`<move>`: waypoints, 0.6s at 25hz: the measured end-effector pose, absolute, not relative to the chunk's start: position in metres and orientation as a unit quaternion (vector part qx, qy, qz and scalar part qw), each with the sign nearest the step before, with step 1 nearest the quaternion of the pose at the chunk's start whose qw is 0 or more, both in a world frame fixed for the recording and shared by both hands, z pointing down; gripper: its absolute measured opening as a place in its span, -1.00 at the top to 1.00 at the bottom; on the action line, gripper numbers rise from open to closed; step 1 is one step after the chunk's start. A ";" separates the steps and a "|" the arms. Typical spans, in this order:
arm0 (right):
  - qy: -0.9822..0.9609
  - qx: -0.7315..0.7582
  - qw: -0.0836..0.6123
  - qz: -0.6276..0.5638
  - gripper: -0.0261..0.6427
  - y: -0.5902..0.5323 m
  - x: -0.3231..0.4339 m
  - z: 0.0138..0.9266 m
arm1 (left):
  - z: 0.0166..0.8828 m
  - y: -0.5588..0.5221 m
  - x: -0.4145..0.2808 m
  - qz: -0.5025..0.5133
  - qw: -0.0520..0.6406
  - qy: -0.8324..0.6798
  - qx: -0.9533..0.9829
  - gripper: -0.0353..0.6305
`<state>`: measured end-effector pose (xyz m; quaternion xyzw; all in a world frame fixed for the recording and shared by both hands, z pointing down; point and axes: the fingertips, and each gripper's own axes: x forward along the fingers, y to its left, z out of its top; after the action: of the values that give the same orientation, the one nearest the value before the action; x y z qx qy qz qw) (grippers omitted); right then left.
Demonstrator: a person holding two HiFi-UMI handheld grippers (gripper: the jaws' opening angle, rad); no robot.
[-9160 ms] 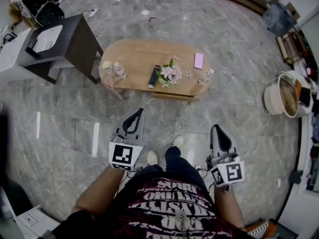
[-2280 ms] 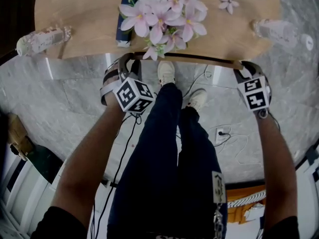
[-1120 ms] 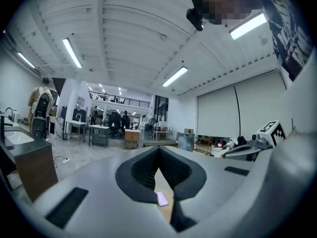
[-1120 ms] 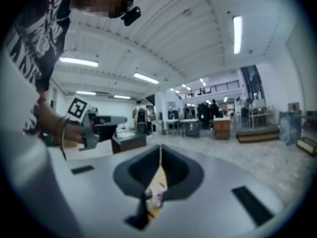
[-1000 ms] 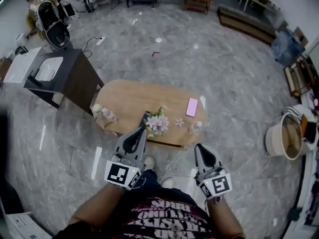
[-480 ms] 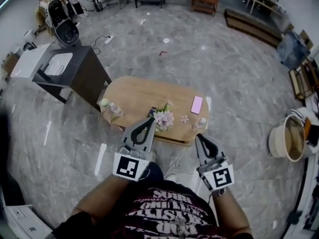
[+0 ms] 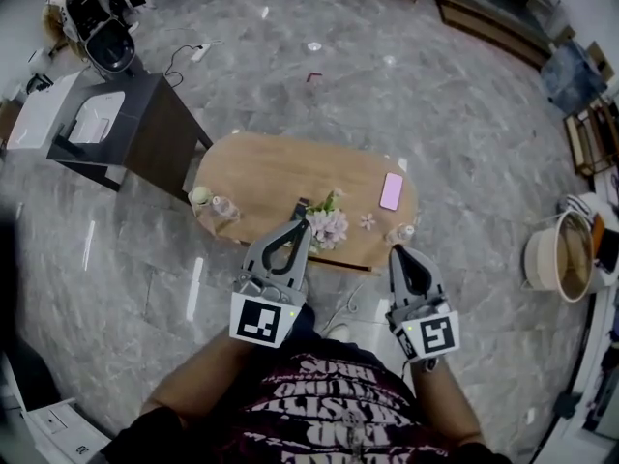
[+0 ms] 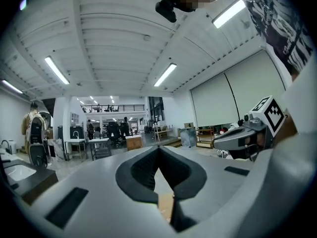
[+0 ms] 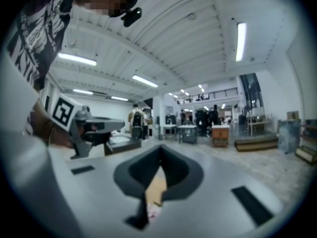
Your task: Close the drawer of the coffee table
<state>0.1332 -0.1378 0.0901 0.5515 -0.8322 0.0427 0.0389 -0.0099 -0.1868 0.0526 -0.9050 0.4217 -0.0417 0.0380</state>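
Coffee table point(image 7: 266, 172) lies lengthwise left-to-right; left gripper point(image 7: 302, 224) and right gripper point(image 7: 397, 251) fingers pressed together, empty.

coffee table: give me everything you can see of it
The coffee table has an oval, light wood-look top and stands on grey stone-look floor. On it are flowers, a pink phone, a dark remote and bottles at both ends. A dark strip under the near edge may be the drawer, apparently pushed in. The left gripper and right gripper don't touch it.
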 end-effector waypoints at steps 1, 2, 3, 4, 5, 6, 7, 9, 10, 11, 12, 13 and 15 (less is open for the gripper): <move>-0.830 0.555 0.044 0.037 0.82 -0.148 0.129 0.090 | 0.057 -0.197 -0.010 -0.043 0.030 0.419 -0.906 0.83; -0.828 0.557 0.049 0.033 0.82 -0.158 0.125 0.089 | 0.061 -0.208 -0.010 -0.044 0.023 0.415 -0.909 0.83; -0.828 0.558 0.053 0.030 0.82 -0.167 0.120 0.088 | 0.064 -0.217 -0.007 -0.044 0.017 0.408 -0.912 0.82; -0.828 0.558 0.056 0.029 0.82 -0.175 0.115 0.087 | 0.066 -0.226 -0.004 -0.043 0.014 0.400 -0.915 0.82; -0.827 0.558 0.059 0.028 0.82 -0.182 0.112 0.085 | 0.067 -0.234 -0.001 -0.042 0.012 0.392 -0.919 0.82; -0.825 0.560 0.063 0.026 0.82 -0.187 0.109 0.083 | 0.066 -0.242 0.003 -0.038 0.011 0.383 -0.923 0.82; -0.823 0.564 0.066 0.023 0.82 -0.193 0.109 0.081 | 0.064 -0.250 0.006 -0.032 0.010 0.375 -0.926 0.82; -0.815 0.575 0.073 0.019 0.82 -0.201 0.110 0.079 | 0.059 -0.263 0.013 -0.020 0.008 0.357 -0.934 0.82; -0.810 0.580 0.078 0.021 0.82 -0.203 0.111 0.079 | 0.057 -0.268 0.016 -0.015 0.009 0.348 -0.937 0.82; -0.806 0.586 0.083 0.025 0.82 -0.205 0.111 0.081 | 0.056 -0.273 0.018 -0.011 0.012 0.338 -0.941 0.82; -0.802 0.590 0.084 0.026 0.82 -0.206 0.111 0.080 | 0.055 -0.276 0.021 -0.011 0.018 0.328 -0.945 0.82; -0.800 0.594 0.081 0.026 0.82 -0.206 0.110 0.079 | 0.054 -0.279 0.024 -0.011 0.028 0.317 -0.948 0.82; -0.795 0.600 0.081 0.026 0.82 -0.206 0.109 0.078 | 0.050 -0.283 0.028 -0.007 0.048 0.302 -0.952 0.82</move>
<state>0.1091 -0.2059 0.0781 0.6004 -0.7952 0.0261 0.0811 0.0282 -0.2831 0.0496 -0.9521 0.3018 -0.0071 0.0477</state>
